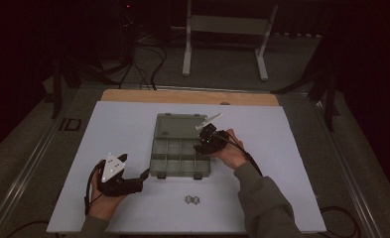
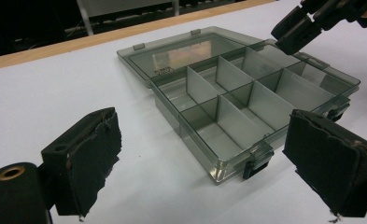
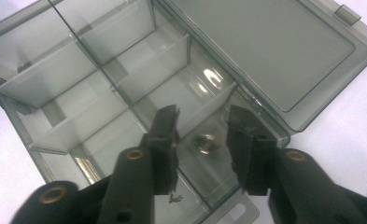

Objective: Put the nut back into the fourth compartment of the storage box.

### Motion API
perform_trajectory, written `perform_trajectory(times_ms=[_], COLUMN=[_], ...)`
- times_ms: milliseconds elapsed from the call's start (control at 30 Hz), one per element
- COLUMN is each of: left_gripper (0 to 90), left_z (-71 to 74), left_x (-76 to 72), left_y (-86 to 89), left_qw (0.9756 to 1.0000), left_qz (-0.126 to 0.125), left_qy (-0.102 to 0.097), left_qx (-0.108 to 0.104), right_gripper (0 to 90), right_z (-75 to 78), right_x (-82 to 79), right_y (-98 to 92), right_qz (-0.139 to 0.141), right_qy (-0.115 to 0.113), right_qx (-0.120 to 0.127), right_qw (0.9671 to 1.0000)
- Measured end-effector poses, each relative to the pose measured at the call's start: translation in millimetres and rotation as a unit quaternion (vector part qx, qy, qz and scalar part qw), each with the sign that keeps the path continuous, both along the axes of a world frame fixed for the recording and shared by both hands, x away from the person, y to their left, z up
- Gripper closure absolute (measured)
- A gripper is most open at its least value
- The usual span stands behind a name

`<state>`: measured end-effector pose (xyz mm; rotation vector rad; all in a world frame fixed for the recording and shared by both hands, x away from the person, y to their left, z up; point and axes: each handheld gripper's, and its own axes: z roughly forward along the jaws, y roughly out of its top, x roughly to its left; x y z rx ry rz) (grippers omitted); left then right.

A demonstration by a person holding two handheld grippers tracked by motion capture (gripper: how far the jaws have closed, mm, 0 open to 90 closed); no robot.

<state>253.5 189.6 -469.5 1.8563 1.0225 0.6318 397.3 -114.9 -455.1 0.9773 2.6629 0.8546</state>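
Nut dropped into the organiser box, right jaws apart above it.

We see the right gripper (image 3: 202, 135) narrowly parted over a metal nut (image 3: 204, 143) lying hole-up in a corner compartment of the box (image 1: 159, 162), mid-frame; lid flat toward the top. Left gripper (image 1: 144, 175) gapes wide, lower left. Two nuts (image 1: 192, 200) sit below. No writing legible.
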Motion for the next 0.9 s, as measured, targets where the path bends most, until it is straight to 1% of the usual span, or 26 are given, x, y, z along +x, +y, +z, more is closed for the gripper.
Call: perform_trajectory(times_ms=[133, 267, 567, 633, 733, 900], left_gripper=[10.6, 10.6, 10.6, 10.6, 10.6, 10.6], left_z=[-0.1, 0.0, 0.4, 0.4, 0.5, 0.7], left_x=[0.0, 0.0, -0.4, -0.4, -0.5, -0.8], left_y=[0.0, 0.3, 0.6, 0.7, 0.9, 1.2], left_qw=[1.0, 1.0, 1.0, 1.0, 1.0, 1.0], left_qz=[0.0, 0.0, 0.001, 0.002, 0.001, 0.002], left_qy=[0.0, 0.0, 0.0, 0.0, 0.0, -0.001], left_qx=[0.0, 0.001, -0.001, -0.001, -0.001, -0.001], right_gripper=[50.4, 45.3, 31.8, 30.4, 29.1, 26.4], right_z=[2.6, 5.2, 10.2, 11.9, 15.3, 19.0], right_x=[-2.1, -5.6, -16.3, -19.1, -25.2, -32.6], right_y=[-2.2, -3.9, -6.4, -5.6, -3.6, -1.3], right_qz=[-0.002, 0.0, 0.0, 0.006, 0.012, 0.018], right_qy=[0.0, -0.005, -0.01, -0.013, -0.025, -0.032], right_qx=[0.009, 0.024, 0.041, 0.042, 0.045, 0.048], right_qw=[1.0, 0.9997, 0.9991, 0.999, 0.9986, 0.9981])
